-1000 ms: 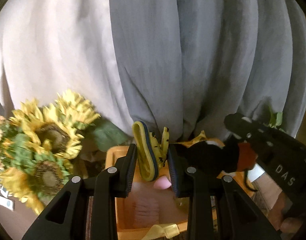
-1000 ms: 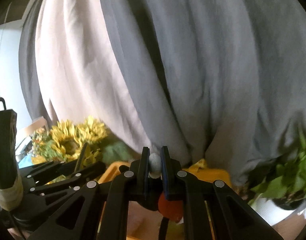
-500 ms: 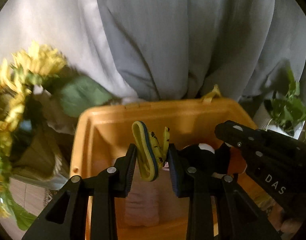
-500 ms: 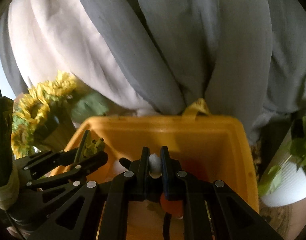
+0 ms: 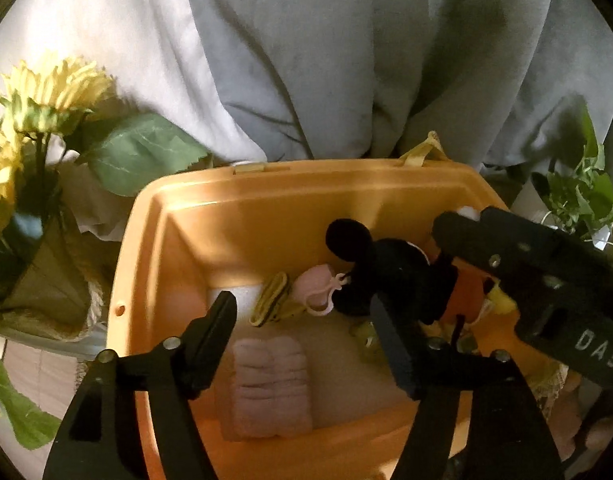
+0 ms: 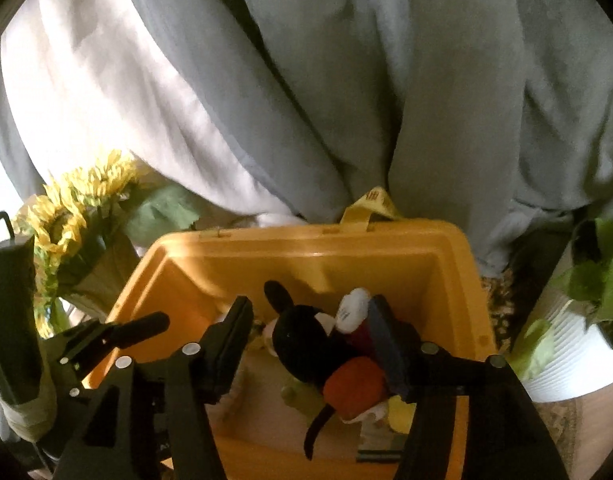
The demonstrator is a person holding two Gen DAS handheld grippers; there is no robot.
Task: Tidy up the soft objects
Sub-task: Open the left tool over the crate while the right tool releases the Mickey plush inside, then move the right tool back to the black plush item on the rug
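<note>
- Hovering over the orange bin (image 5: 178, 216), the left gripper (image 5: 302, 320) has its fingers spread wide and holds nothing; the right gripper (image 6: 310, 328) is likewise wide apart, with the mouse plush (image 6: 306, 344) lying between its fingers but, as far as I can tell, not pinched.
- In the right wrist view the mouse plush runs with its long axis from about 11 o'clock (the black ear) down to 5 o'clock (red shorts and tail), its white glove close to the inner face of the right-hand finger.
- In the left wrist view the striped yellow toy (image 5: 270, 298) lies on the bin floor at about 12 o'clock from the gap between the fingers, beyond the tips and apart from them; its long axis tilts toward 1 o'clock. A pink pouch (image 5: 318, 284) sits just beside it at 2 o'clock, touching the mouse plush (image 5: 390, 276).
- A folded pink cloth (image 5: 270, 388) rests on the floor below the gap, at 6 o'clock from the striped yellow toy.
- My judgement: both toys are already in the bin, so the coming move is a straight lift out, each gripper clearing the rim without snagging the plush; the right one is the nearer to it.
</note>
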